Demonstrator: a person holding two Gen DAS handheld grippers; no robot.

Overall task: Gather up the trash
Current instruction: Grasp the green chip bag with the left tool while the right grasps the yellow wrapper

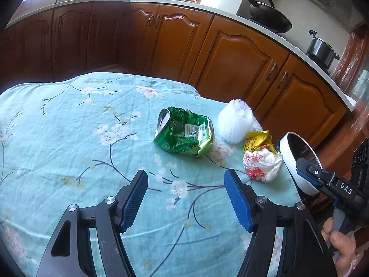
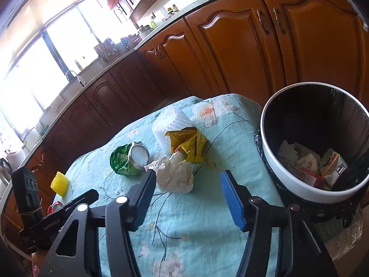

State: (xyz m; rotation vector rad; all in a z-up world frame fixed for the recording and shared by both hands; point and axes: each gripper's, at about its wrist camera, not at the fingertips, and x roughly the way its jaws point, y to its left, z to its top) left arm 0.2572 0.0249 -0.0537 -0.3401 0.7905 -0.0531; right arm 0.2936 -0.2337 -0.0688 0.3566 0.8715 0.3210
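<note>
A crushed green can [image 1: 184, 135] [image 2: 128, 160] lies on the teal flowered tablecloth [image 1: 69, 150]. Right of it are a white foam fruit net [image 1: 235, 121] [image 2: 171, 124], a yellow wrapper [image 1: 257, 140] [image 2: 188, 143] and a crumpled white paper wad [image 1: 263, 164] [image 2: 176, 175]. My left gripper [image 1: 185, 177] is open and empty, short of the can. My right gripper [image 2: 188, 179] is open and empty, just in front of the paper wad. A white bin with a black liner [image 2: 297, 184] [image 1: 290, 159] stands off the table's right edge and holds several cartons and papers.
A yellow foam net [image 2: 60, 183] and a red object [image 2: 54, 207] lie at the table's left in the right wrist view. Brown kitchen cabinets [image 1: 230, 55] run behind the table. A wok [image 1: 269, 16] and a pot [image 1: 321, 48] sit on the counter.
</note>
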